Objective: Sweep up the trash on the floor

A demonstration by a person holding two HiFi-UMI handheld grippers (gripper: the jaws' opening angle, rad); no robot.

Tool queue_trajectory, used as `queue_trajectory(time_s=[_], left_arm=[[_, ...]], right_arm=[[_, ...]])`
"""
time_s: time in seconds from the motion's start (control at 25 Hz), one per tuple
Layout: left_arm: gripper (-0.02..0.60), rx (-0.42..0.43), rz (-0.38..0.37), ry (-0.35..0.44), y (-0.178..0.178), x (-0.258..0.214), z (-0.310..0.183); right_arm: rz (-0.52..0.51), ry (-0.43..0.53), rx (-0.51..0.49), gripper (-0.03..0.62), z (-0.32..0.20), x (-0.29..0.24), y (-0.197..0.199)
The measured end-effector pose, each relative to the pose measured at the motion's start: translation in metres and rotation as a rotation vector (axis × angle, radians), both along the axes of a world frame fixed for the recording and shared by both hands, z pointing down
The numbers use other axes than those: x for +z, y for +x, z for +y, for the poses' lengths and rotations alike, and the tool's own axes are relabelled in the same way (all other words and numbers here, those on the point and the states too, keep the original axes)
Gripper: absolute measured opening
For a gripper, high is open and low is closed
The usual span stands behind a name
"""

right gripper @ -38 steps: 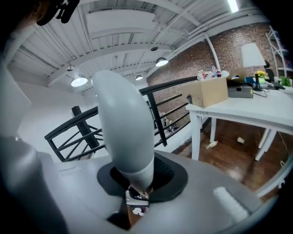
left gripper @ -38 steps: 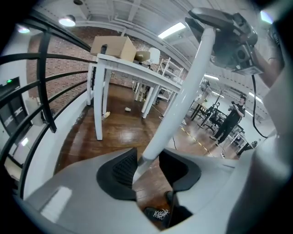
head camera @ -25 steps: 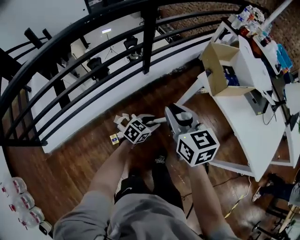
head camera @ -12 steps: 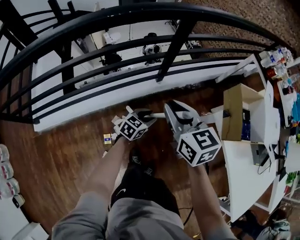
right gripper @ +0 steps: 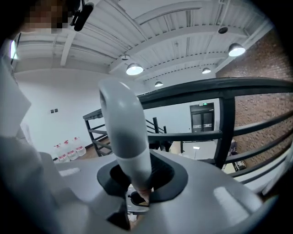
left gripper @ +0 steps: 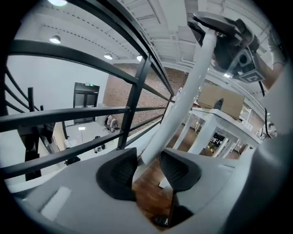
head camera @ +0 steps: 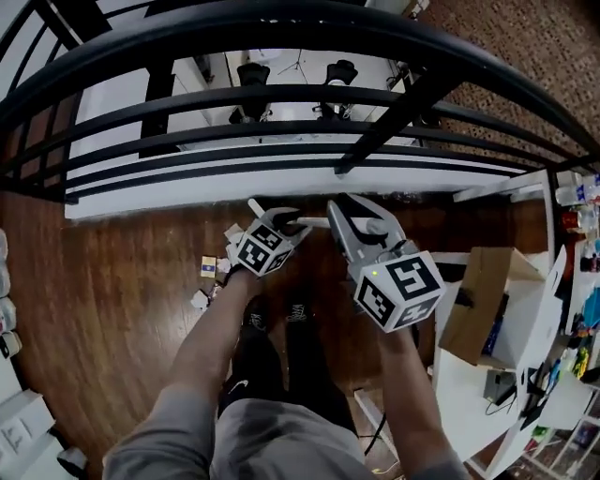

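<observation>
Facing the railing [head camera: 300,23], my left gripper [left gripper: 147,161] and right gripper [right gripper: 137,177] both clamp the white handle [head camera: 314,223]. The cardboard box [head camera: 483,305] now lies lower and farther right than a second ago.

A dark wooden floor [head camera: 112,309] lies under the left hand-held gripper [head camera: 272,220] and the right hand-held gripper [head camera: 354,214]. Just ahead of both runs a black metal railing [head camera: 281,94]. Beyond it is a lower, brightly lit white room. Right of the right one stands a white bench [head camera: 511,412]. Round lights [right gripper: 134,69] hang overhead, and a brick wall [left gripper: 120,91] rises beyond.
</observation>
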State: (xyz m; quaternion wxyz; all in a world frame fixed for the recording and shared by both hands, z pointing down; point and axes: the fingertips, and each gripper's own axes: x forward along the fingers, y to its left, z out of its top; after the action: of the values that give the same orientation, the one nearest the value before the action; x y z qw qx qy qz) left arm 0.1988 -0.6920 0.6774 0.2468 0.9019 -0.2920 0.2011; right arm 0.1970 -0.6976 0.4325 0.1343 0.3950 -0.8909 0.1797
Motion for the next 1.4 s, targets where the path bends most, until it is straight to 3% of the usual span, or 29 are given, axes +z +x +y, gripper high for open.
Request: queue_trajectory(time_s=[0.24, 0.56, 1.4], left_arm=[[0.155, -0.144, -0.033, -0.019, -0.010, 0.019, -0.019], [0.158, -0.243, -0.056, -0.043, -0.034, 0.031, 0.007], [0.156, -0.368, -0.047, -0.092, -0.177, 0.024, 0.173]], right_arm=[[-0.005, -0.016, -0.141, 0.051, -0.021, 0.019, -0.006], [-0.037, -0.057, -0.234, 0.051, 0.000, 0.032, -0.022], [0.006, -0.039, -0.430, 0.052, 0.168, 0.023, -0.185]])
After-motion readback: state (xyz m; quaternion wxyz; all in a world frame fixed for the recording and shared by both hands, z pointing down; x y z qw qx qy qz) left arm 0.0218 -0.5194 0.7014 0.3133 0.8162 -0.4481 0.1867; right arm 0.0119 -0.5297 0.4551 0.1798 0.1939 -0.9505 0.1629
